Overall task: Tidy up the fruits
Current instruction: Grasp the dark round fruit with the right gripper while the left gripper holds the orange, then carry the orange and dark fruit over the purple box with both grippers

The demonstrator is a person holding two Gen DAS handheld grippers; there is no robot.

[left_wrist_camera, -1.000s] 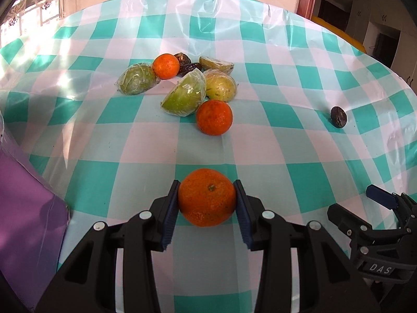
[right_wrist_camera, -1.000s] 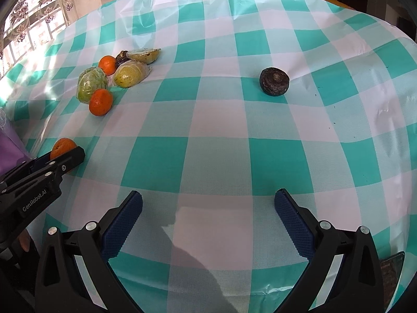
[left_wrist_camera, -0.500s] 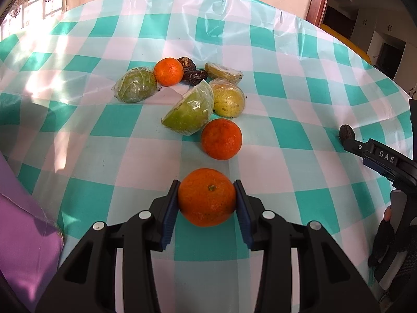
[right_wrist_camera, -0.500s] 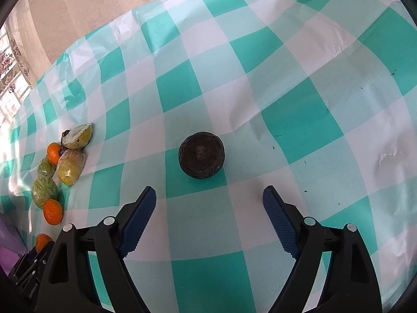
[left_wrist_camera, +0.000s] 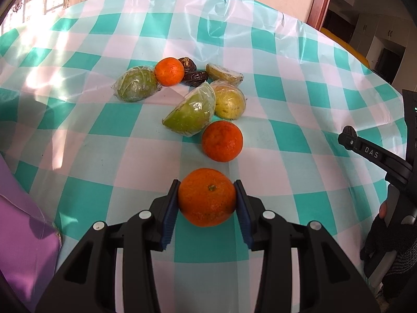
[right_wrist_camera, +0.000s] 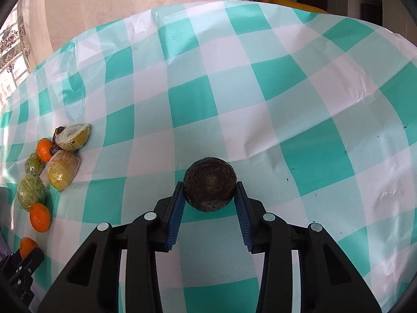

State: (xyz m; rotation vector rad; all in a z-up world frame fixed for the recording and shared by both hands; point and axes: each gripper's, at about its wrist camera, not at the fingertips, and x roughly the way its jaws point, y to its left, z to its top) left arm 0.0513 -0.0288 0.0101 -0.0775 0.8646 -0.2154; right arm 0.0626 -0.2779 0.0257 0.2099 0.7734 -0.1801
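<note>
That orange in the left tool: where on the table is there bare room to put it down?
Bare cloth lies between the held orange and the loose orange, left of both toward the purple bag, and all around the dark fruit on the right. It is crowded in the fruit pile further back.

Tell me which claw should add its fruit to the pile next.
Left. The left claw grips an orange just short of the fruit pile. The right claw clamps the dark round fruit far across the checked cloth.
</note>
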